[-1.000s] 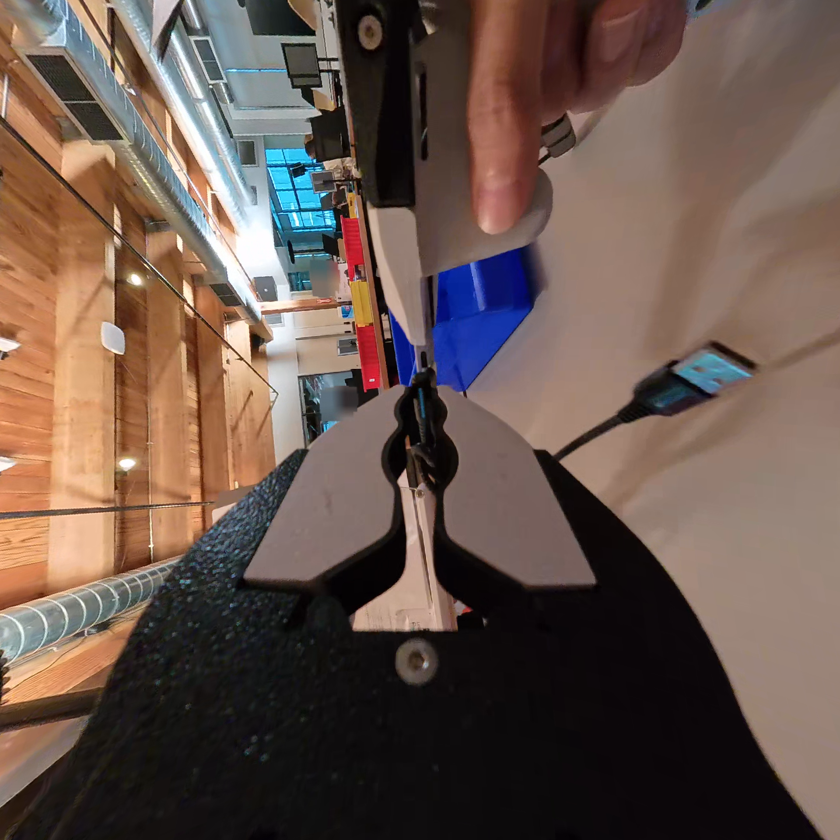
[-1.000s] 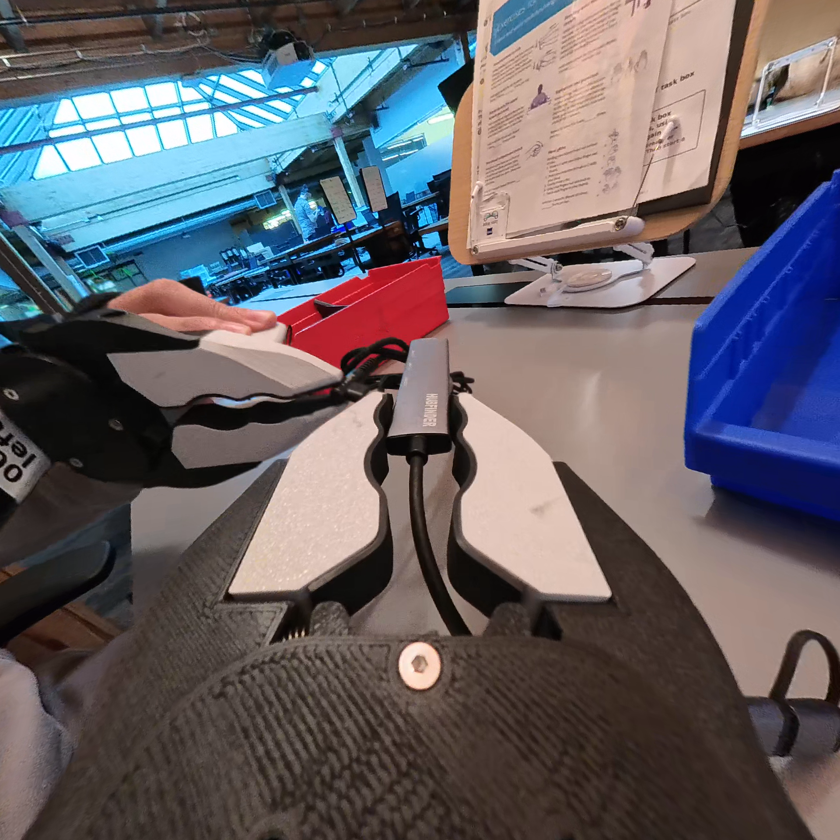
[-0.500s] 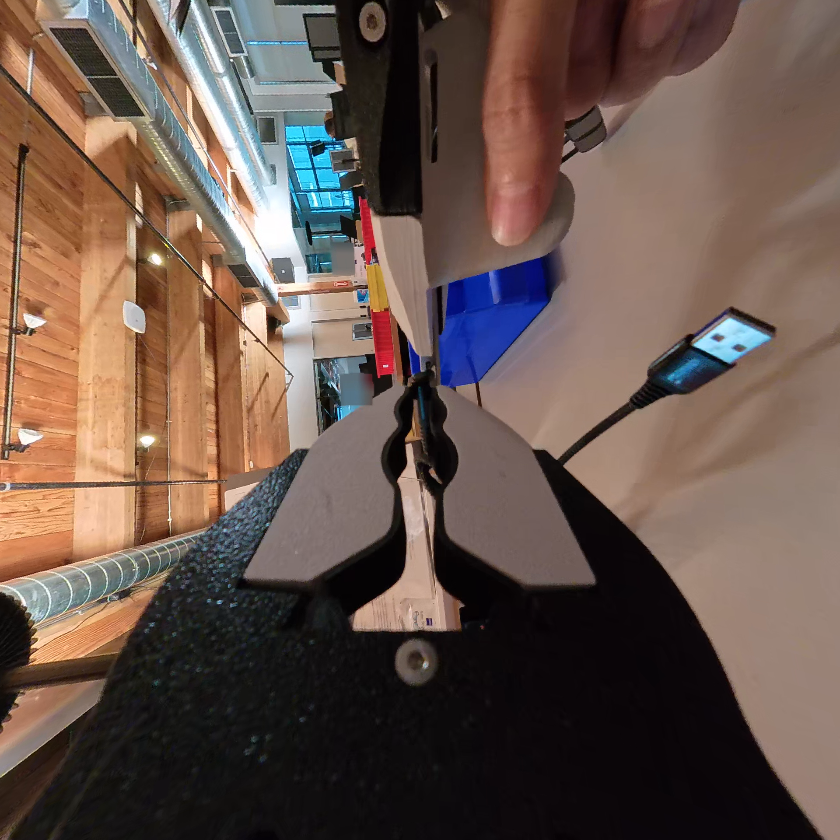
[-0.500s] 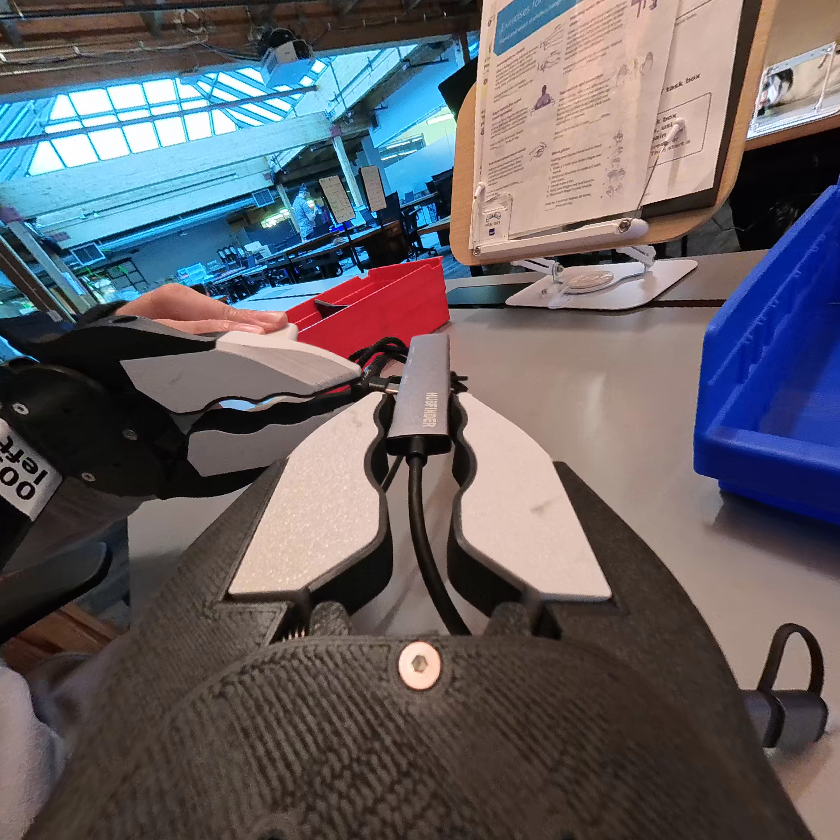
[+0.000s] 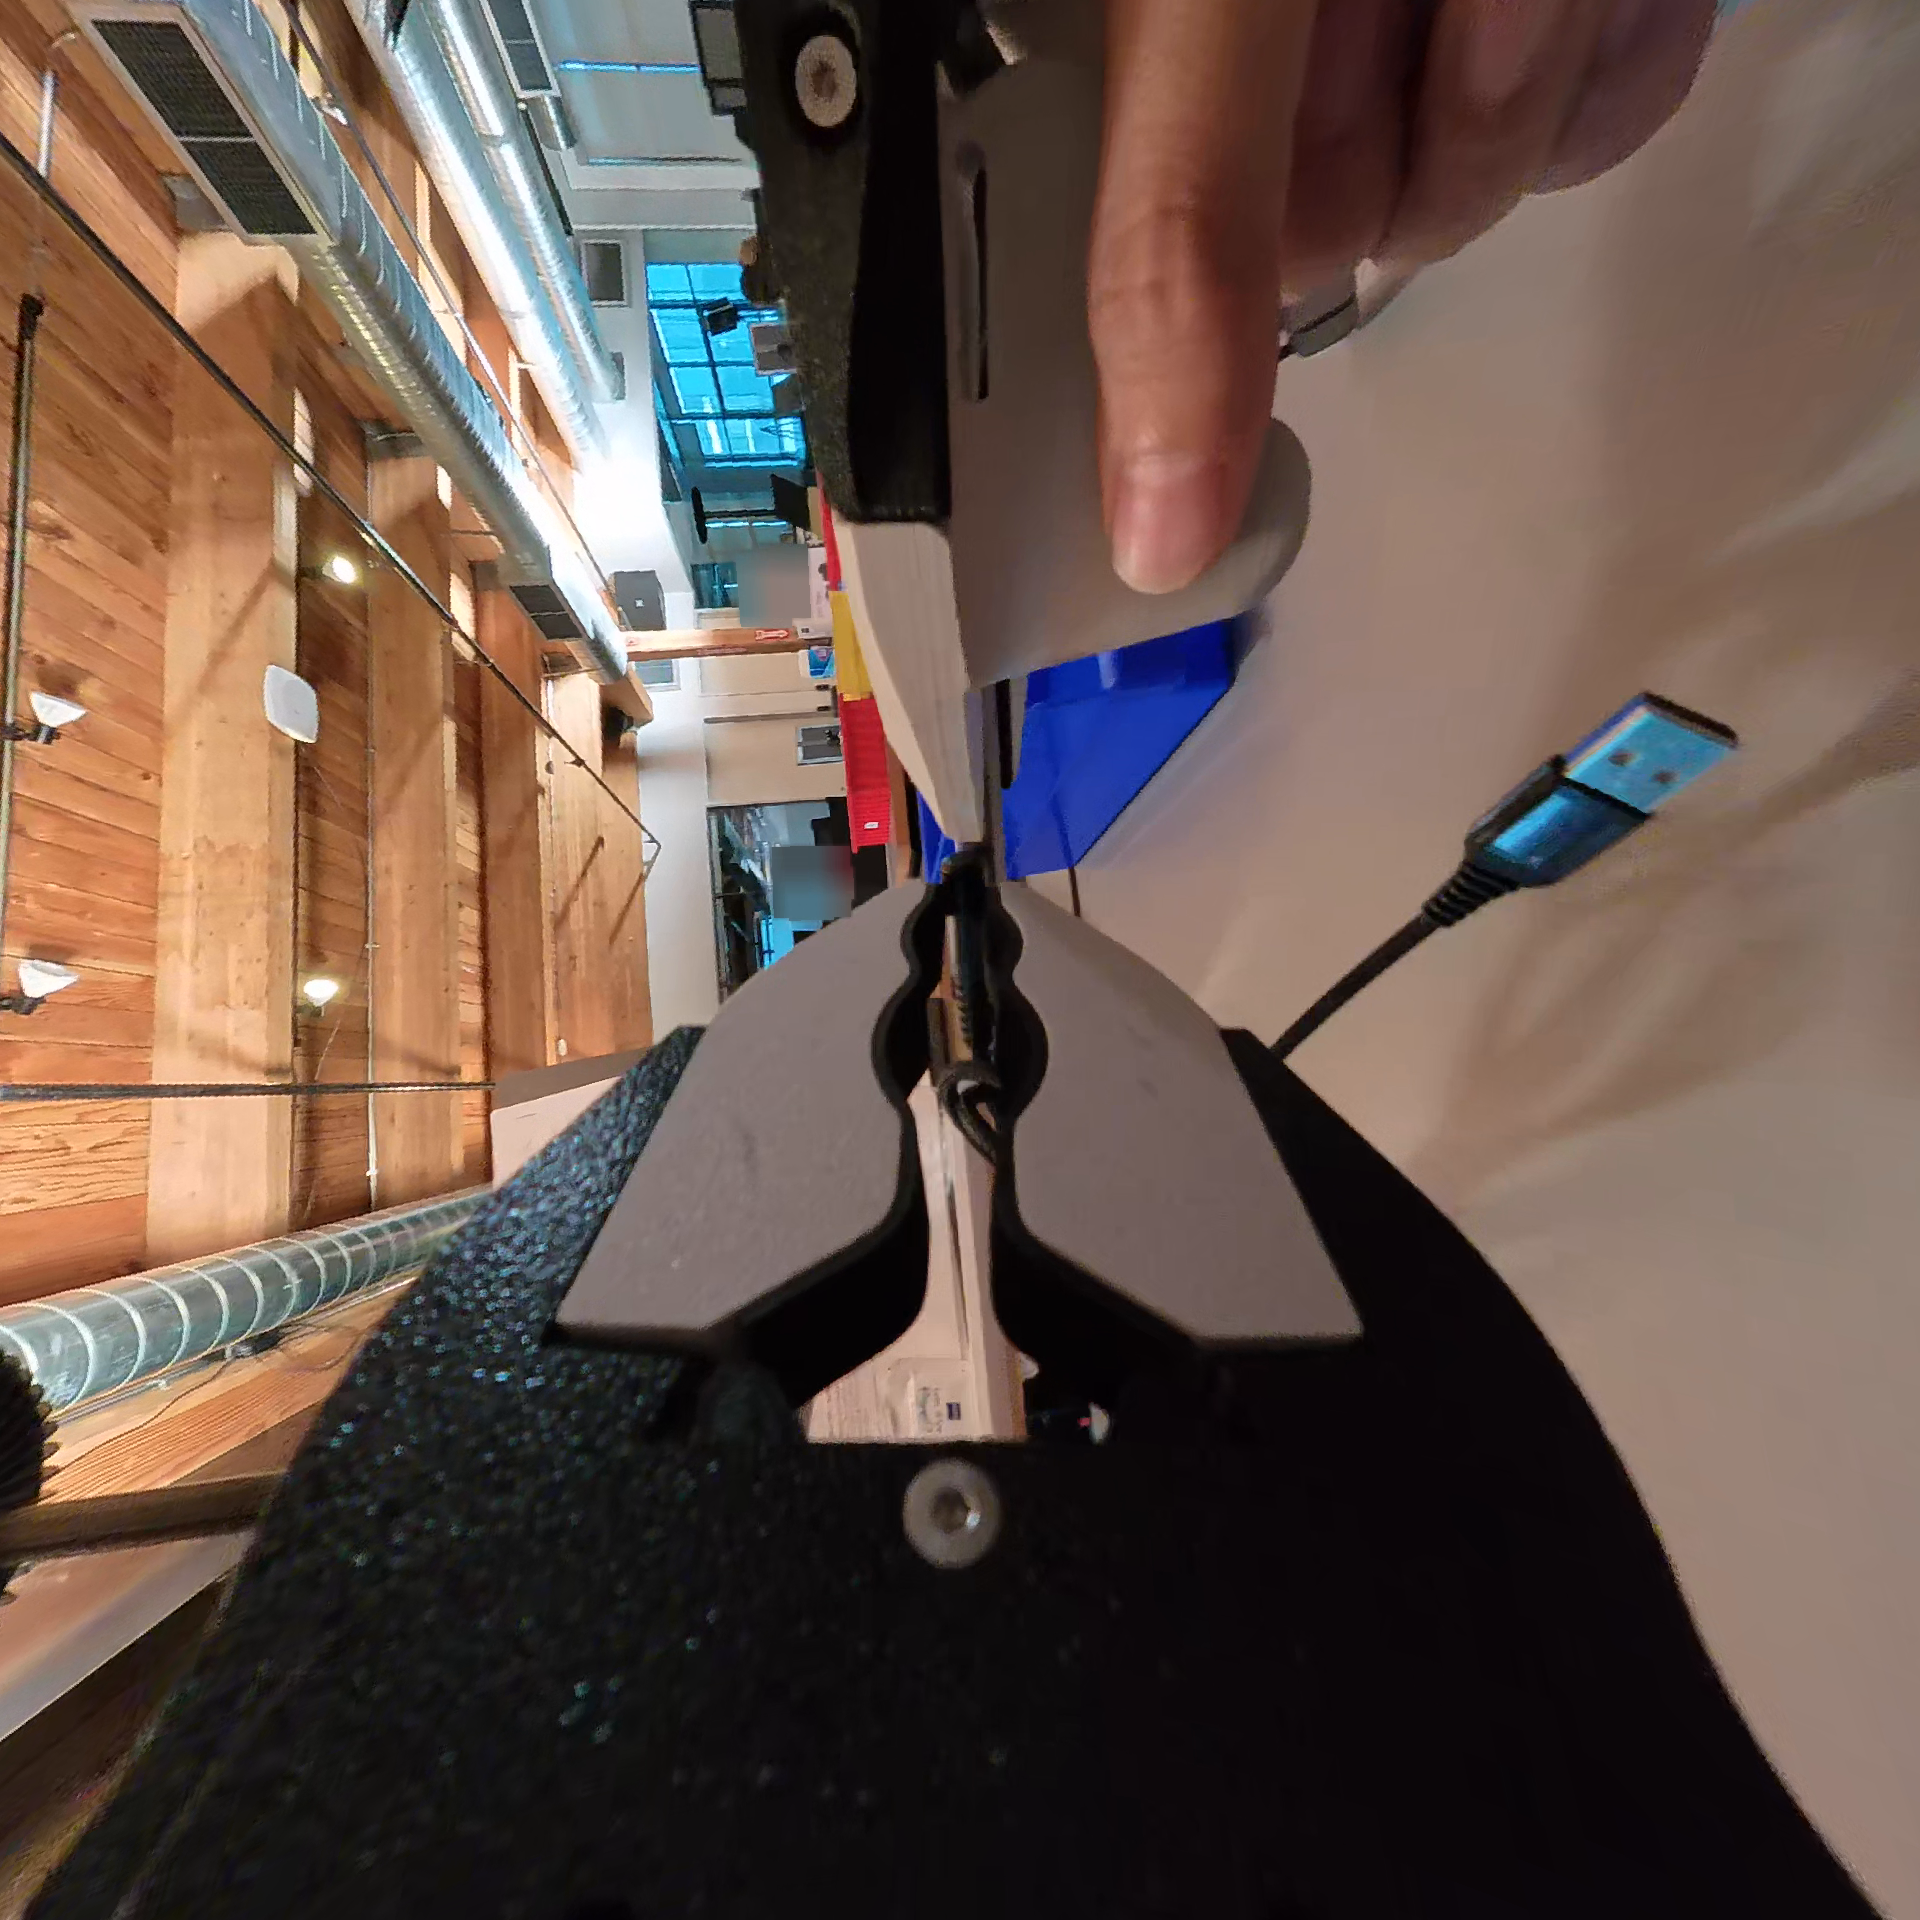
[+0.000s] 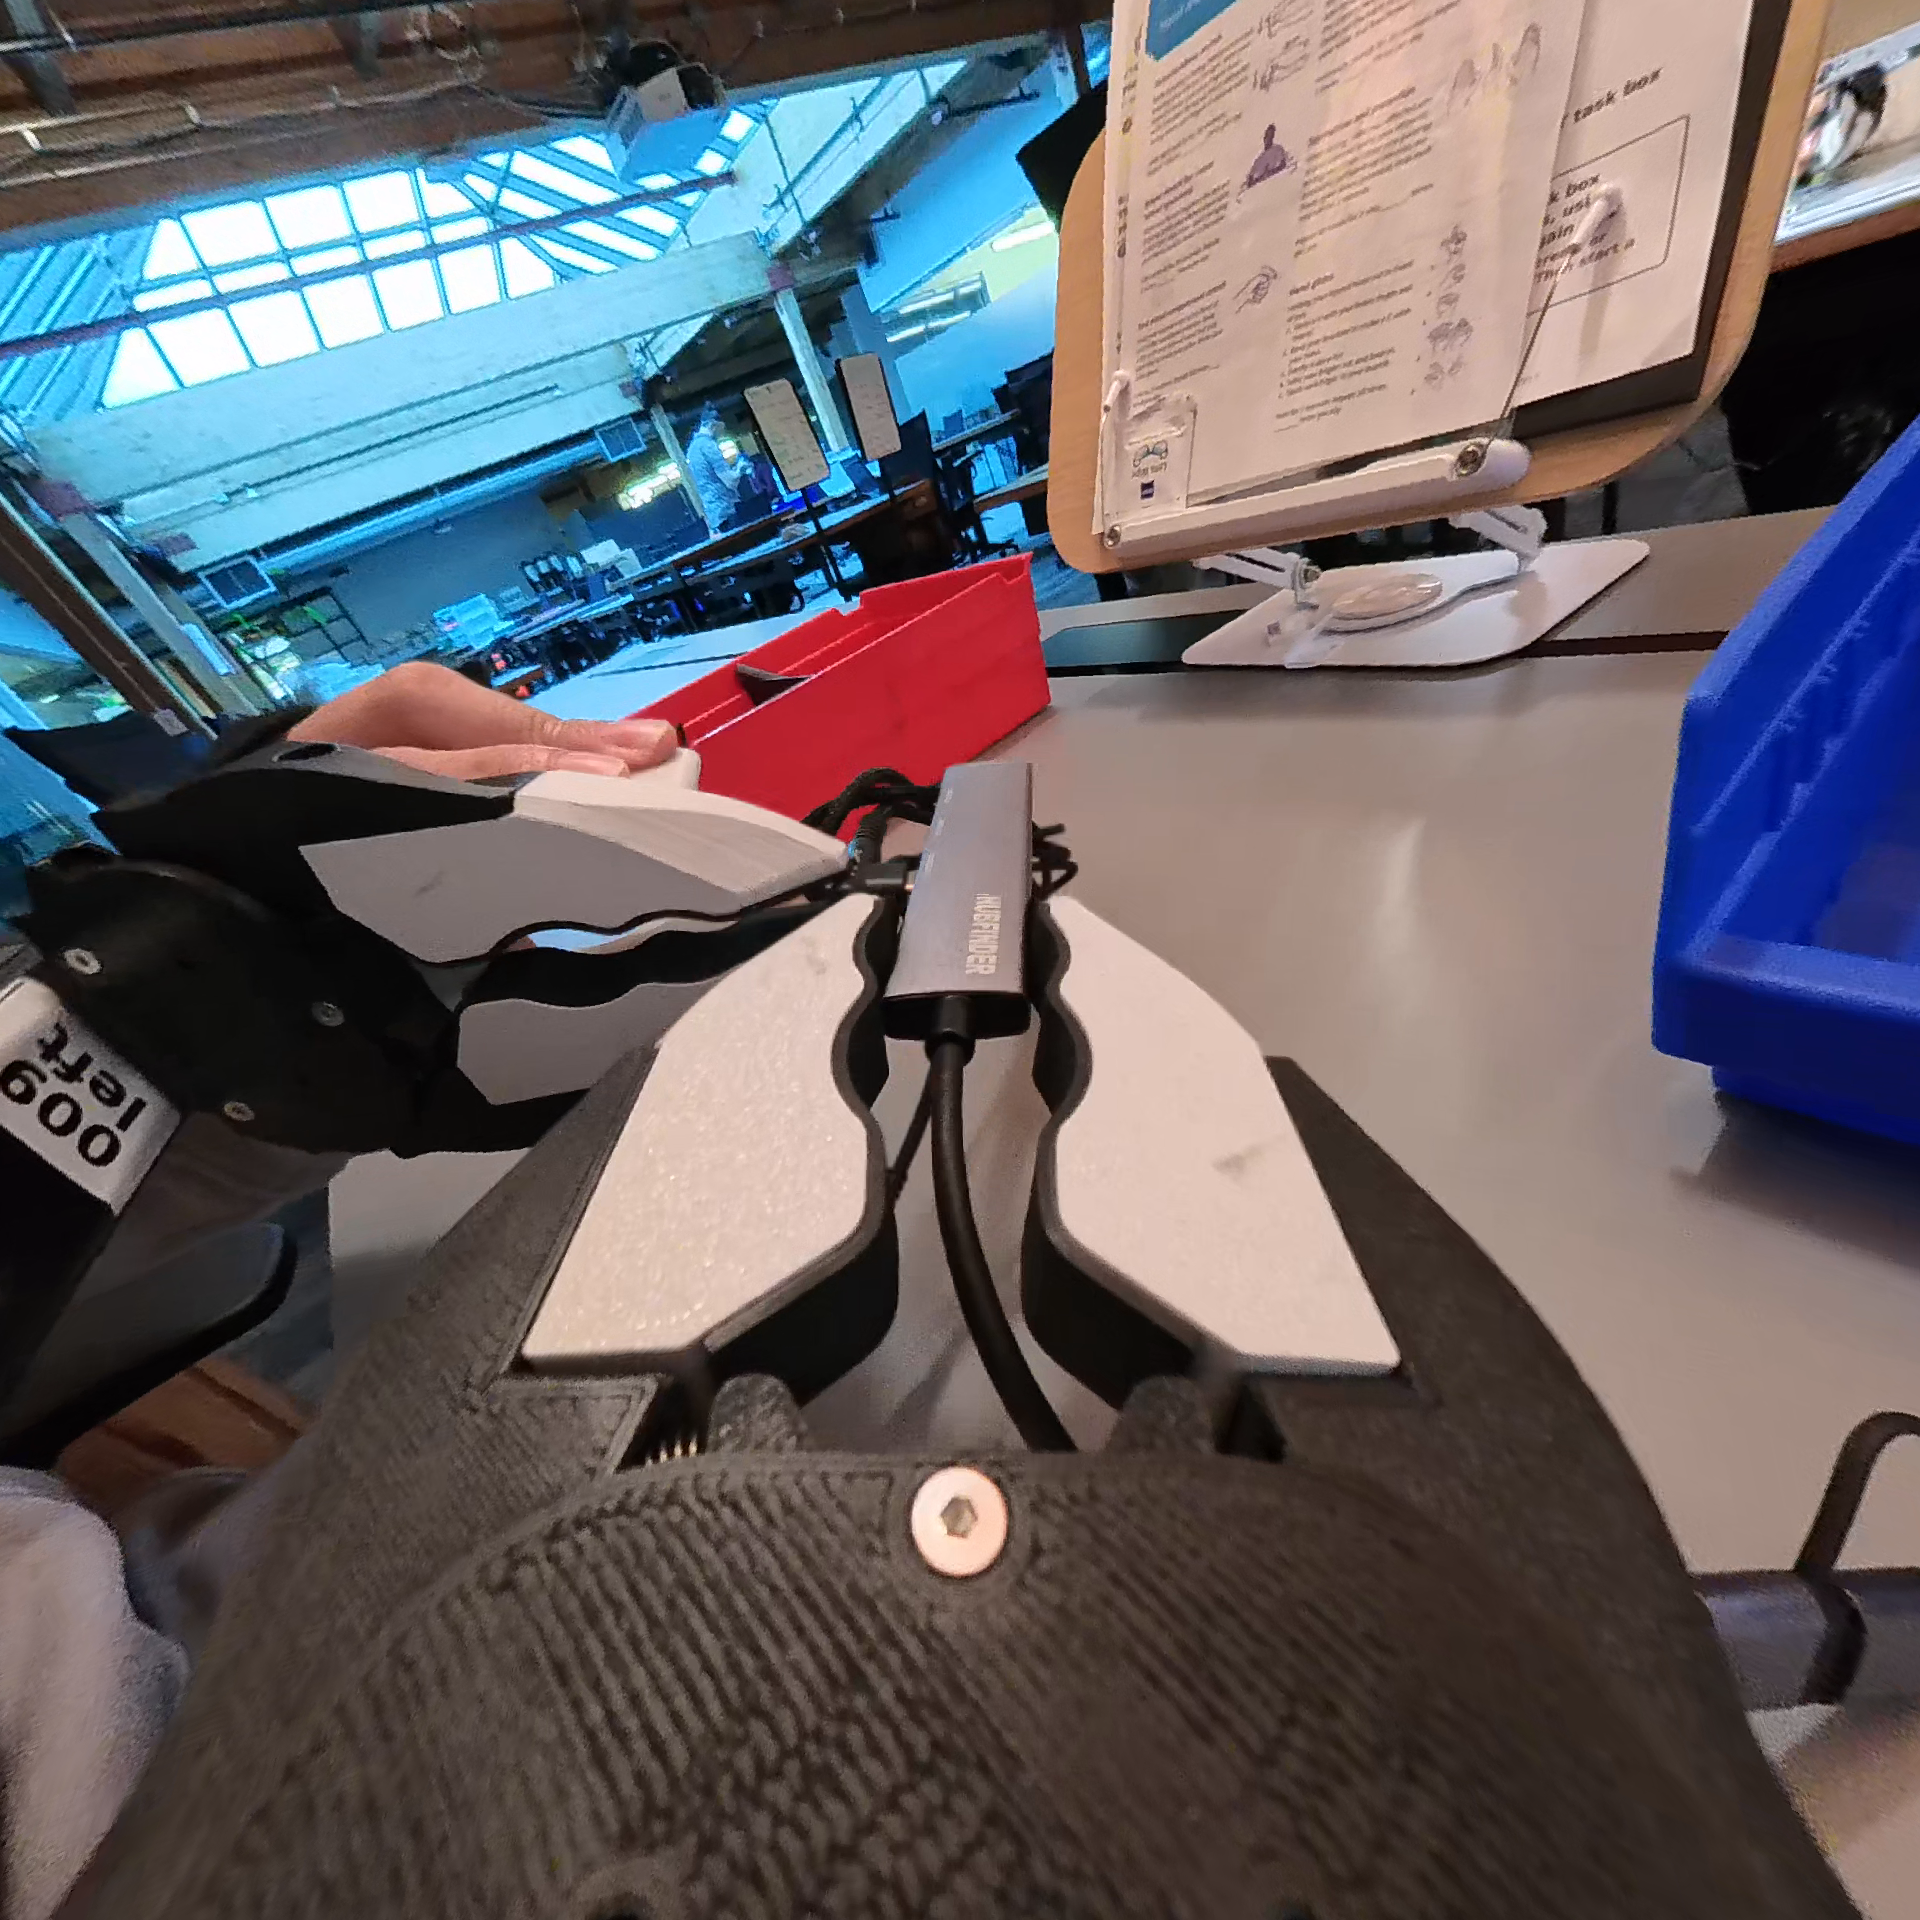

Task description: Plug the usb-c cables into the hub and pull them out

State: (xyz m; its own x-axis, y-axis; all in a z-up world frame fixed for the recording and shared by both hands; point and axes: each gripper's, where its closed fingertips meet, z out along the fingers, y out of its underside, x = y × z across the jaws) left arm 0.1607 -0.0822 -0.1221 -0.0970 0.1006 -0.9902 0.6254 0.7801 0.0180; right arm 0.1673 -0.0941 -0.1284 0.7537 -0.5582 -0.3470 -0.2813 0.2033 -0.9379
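Step in hand: 1 usb-c cable plug [image 6: 881, 876] sits at the left side of the hub [image 6: 971, 894], at or in a side port; whether it is fully seated cannot be told, so this is either the end of plugging in or the start of pulling out. The right gripper [image 6: 961, 914] has its fingers clenched on the hub's near end, holding it level just above the grey table [image 6: 1403, 935], the hub's own black lead [image 6: 961, 1195] running back between the fingers. The left gripper [image 5: 966, 914] has its fingers pinched tight on the thin black cable right behind the plug, and comes in from the left, rolled onto its side so its 2 fingers stack one over the other. A hand [image 6: 488, 727] lies flat on top of the left gripper, fingertip pressing on the upper finger. The cable's other end, a blue usb-a plug [image 5: 1600, 790], hangs free in the air over the table. Next move likely calls for a straight push or pull along the port axis, with the right gripper bracing the hub so it doesn't twist. A blue bin [image 6: 1808, 831] stands at the table's right edge, a red bin [image 6: 883, 675] and a document stand [image 6: 1351, 312] towards the far edge.
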